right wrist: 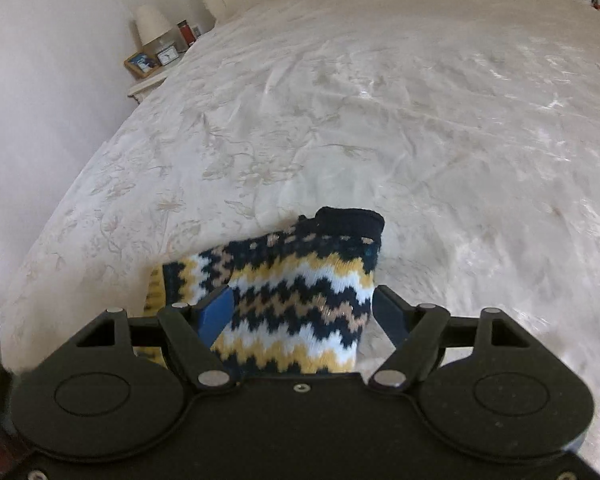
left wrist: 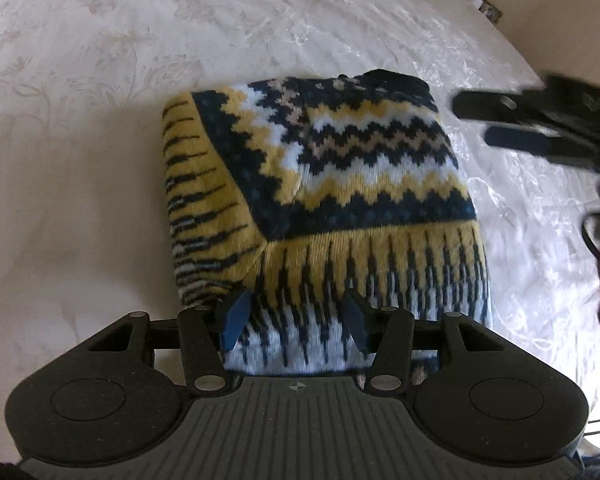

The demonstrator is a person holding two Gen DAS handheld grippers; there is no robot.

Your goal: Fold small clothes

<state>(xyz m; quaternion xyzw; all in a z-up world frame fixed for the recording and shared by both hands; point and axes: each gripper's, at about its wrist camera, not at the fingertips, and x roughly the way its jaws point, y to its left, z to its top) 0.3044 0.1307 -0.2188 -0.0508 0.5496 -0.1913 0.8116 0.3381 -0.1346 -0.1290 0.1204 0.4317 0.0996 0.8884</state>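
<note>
Folded knit sweater lying in a thick rectangular bundle on the cream bedspread, zigzag bands of navy, white and yellow uppermost, dark collar at the far end. Likely soft, light and bulky — layers prone to springing open or sliding on the sheeny cover. Best taken at a doubled edge or corner, pinching through all layers rather than the top one alone.

Left gripper spread over the near striped hem, pads clear of the knit. Right gripper spread wider — fabric between its fingers, not pinched.

Bedspread bare on every side of the bundle; nightstand with lamp well off by the headboard. Ample room for sliding or lifting.
</note>
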